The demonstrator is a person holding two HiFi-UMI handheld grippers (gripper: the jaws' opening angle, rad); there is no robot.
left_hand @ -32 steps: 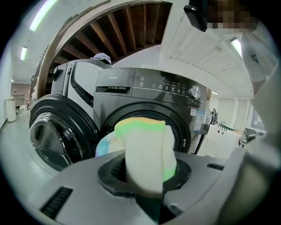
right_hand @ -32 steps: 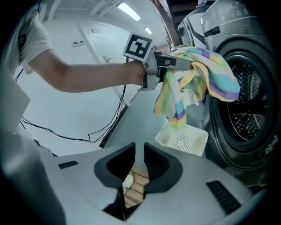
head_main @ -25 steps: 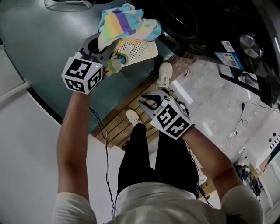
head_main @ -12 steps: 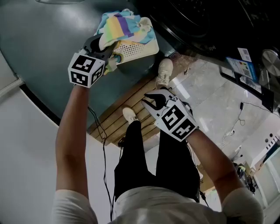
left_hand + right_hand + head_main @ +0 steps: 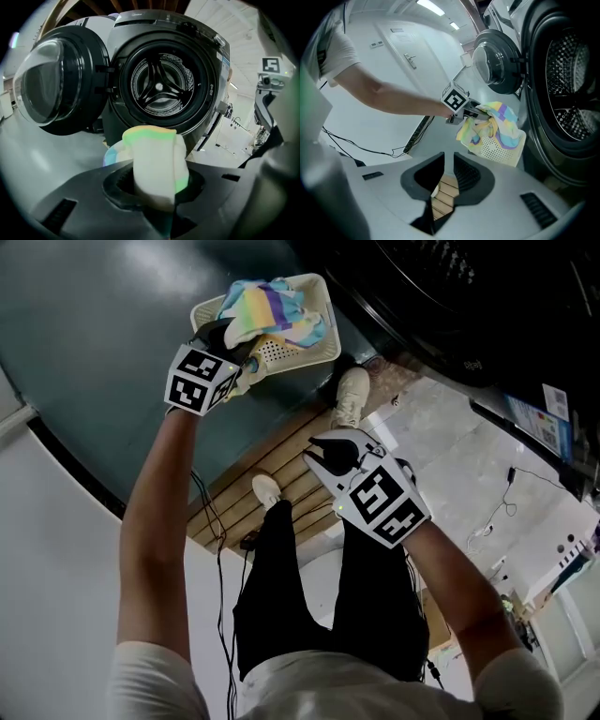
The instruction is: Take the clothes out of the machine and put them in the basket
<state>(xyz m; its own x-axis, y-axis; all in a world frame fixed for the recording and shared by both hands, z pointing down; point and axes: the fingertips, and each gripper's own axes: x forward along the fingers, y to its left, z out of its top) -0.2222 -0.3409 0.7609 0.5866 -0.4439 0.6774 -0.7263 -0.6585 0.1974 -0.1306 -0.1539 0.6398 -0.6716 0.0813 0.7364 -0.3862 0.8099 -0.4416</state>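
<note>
The left gripper [image 5: 242, 351] had its jaws clamped on a fold of the pastel striped fabric garment [image 5: 272, 313], which hung over the cream perforated plastic basket [image 5: 317, 351], with most of its bulk above the basket's interior and one end trailing at the near rim. The right gripper [image 5: 330, 454] was held over the person's legs, well apart from the basket, its jaws closed to a narrow slit with nothing between them. The step in hand was judged to be depositing the garment. Correct practice would be to bring the held fold inside the rim before parting the jaws, so that no end drapes outside, then to withdraw straight up, clear of the fabric. The basket stood on the smooth grey floor [image 5: 94, 352], just beside the front of the dark front-loading washing machine [image 5: 161, 86]. The machine's round glass door [image 5: 47, 89] stood open, and no garment was visible in the drum. A slatted wooden platform [image 5: 239, 493] and pale glossy tiles [image 5: 450, 460] lay underfoot, with loose cables nearby.
</note>
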